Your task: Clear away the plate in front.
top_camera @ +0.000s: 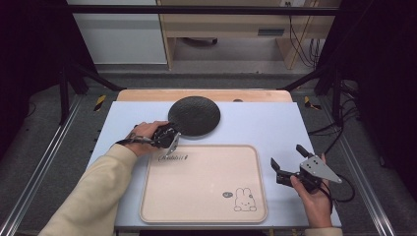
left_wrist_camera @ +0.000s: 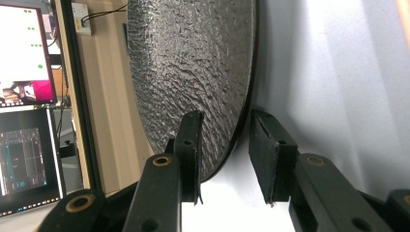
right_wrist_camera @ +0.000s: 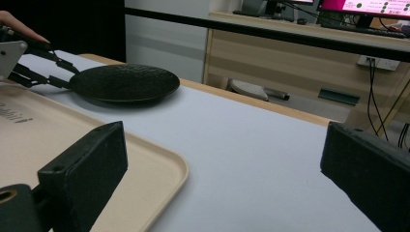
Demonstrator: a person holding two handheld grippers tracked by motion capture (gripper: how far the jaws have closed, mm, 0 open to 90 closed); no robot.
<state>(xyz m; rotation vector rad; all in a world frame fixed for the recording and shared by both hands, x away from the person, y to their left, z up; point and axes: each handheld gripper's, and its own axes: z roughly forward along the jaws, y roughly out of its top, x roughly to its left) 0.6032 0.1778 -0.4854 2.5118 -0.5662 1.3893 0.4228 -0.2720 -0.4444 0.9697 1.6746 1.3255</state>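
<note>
Pale tabletop (top_camera: 275, 123): plate (top_camera: 194, 114) rim is straddled, not yet pinched, by left tool (top_camera: 169, 137); a shallow bite could let it slip. Right tool (top_camera: 287, 164) is spread.

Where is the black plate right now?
In the high view, the black plate lies on the table, left of centre, just beyond the beige tray; the left gripper straddles its near rim.

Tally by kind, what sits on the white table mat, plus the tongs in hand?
Black textured plate: 1
Beige rabbit tray: 1
Tongs: 2, left tongs and right tongs
Total: 4
</note>
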